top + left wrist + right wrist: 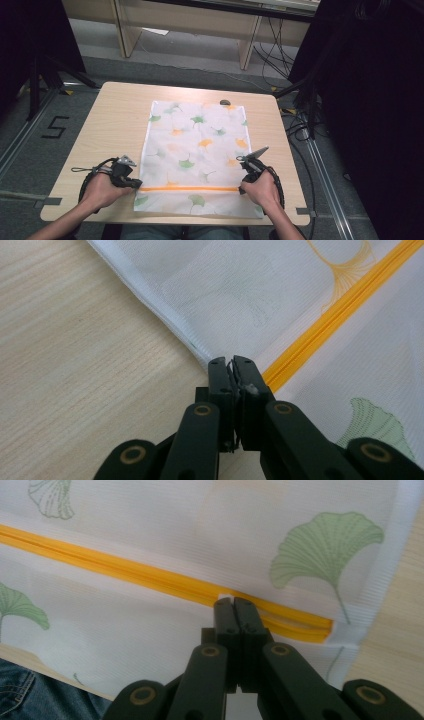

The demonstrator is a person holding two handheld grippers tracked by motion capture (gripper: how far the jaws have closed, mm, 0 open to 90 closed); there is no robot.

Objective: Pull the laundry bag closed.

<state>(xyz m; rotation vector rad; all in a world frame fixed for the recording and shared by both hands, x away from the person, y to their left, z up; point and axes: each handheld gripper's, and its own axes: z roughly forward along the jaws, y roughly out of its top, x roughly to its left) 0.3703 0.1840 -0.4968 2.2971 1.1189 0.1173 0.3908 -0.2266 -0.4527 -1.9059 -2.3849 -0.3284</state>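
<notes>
A white mesh bag (195, 150) printed with green and orange ginkgo leaves lies flat on the wooden table (115, 115). An orange zipper (190, 188) crosses it near the front edge. My left gripper (134, 184) is at the zipper's left end. In the left gripper view it (231, 361) is shut on the bag's side edge (200, 347), right beside the zipper (340, 305). My right gripper (241, 189) is at the zipper's right end. Its jaws (234, 601) are shut on the zipper (125, 572), where a small white tab shows at the tips.
A small dark object (225, 102) lies at the table's far edge beside the bag's corner. Bare wood (75, 365) runs left of the bag. The person's jeans (20, 695) show below the front edge. Cables and stands cover the floor at right.
</notes>
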